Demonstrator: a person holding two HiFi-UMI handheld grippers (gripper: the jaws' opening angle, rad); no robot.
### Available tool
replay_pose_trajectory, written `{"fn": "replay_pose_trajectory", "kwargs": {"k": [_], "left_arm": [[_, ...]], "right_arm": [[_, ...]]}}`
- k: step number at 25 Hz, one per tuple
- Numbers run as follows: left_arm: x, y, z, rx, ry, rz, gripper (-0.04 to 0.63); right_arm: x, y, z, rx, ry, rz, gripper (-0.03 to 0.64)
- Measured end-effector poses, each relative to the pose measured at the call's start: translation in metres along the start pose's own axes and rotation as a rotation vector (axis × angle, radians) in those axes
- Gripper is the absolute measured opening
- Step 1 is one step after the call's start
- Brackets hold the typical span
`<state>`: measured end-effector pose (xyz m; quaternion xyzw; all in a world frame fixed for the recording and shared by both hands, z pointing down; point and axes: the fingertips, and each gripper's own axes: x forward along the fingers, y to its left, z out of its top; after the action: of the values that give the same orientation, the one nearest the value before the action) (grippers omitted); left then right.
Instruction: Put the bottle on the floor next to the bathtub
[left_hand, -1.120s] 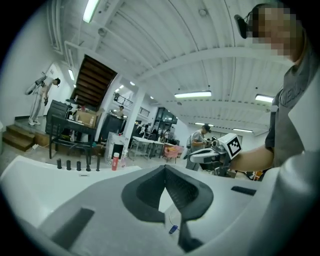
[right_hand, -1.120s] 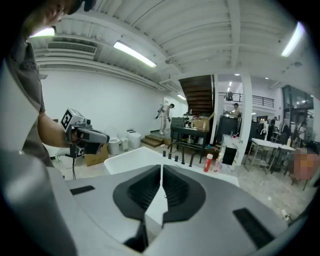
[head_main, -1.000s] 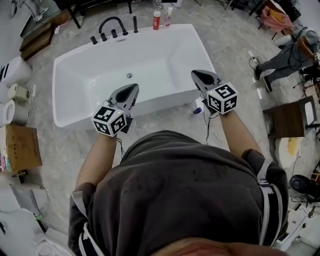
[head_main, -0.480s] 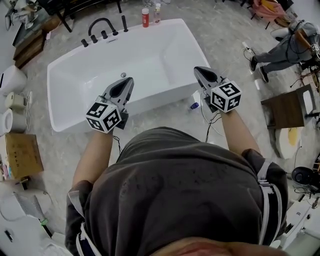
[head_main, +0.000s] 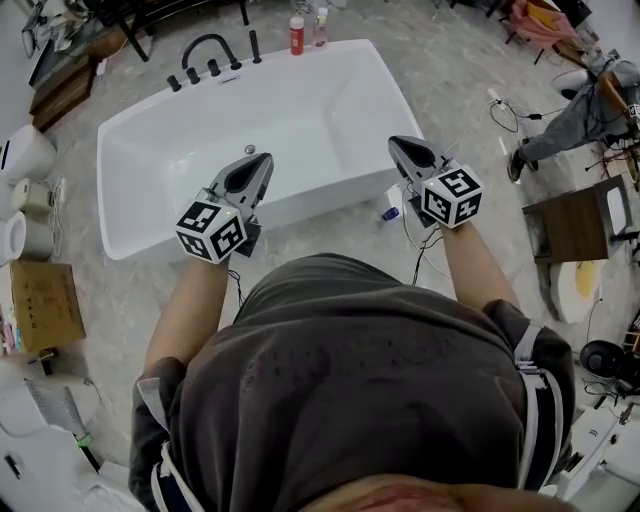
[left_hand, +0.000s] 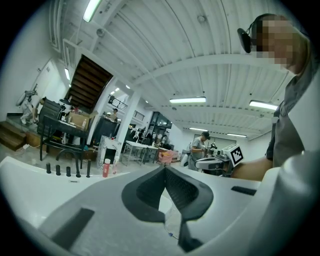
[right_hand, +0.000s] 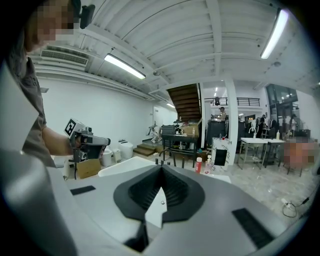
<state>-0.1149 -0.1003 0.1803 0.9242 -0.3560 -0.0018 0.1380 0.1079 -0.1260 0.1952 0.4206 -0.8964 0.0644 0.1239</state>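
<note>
The small white bottle with a blue end (head_main: 391, 211) was down on the grey speckled floor (head_main: 330, 238), just beside the near right corner of the big white bathtub (head_main: 300, 205). It was too small to tell if it stood up or lay on its side, and part of it was hidden behind the right gripper (head_main: 397, 143). It looked like the bottle the task was about, though that is a guess. A second before, the bottle was in the same spot by the tub, so it had not moved at all. Only the picture had shifted a little, because the person's head turned. The right gripper was held up in the air above the bottle and did not touch it. Its own view showed the jaws pressed together with nothing in them (right_hand: 161, 167). The left gripper (head_main: 262, 157) hung over the near edge of the tub, and its jaws were closed and empty too (left_hand: 164, 167). Both had stayed that way. This seemed to mean the job was done and the bottle had been let go. Far off, a red bottle (head_main: 297, 35) and a clear bottle (head_main: 320, 27) stood on the floor past the tub's other end, near the black tap (head_main: 205, 50).
</note>
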Motion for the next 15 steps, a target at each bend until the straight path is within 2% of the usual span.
{"fn": "replay_pose_trajectory", "kwargs": {"k": [15], "left_arm": [[0.0055,-0.0047,0.0006,0.001,0.002,-0.013,-0.003]], "right_arm": [[0.0008,-0.0016,0.0004,-0.042,0.018,0.000,-0.009]]}}
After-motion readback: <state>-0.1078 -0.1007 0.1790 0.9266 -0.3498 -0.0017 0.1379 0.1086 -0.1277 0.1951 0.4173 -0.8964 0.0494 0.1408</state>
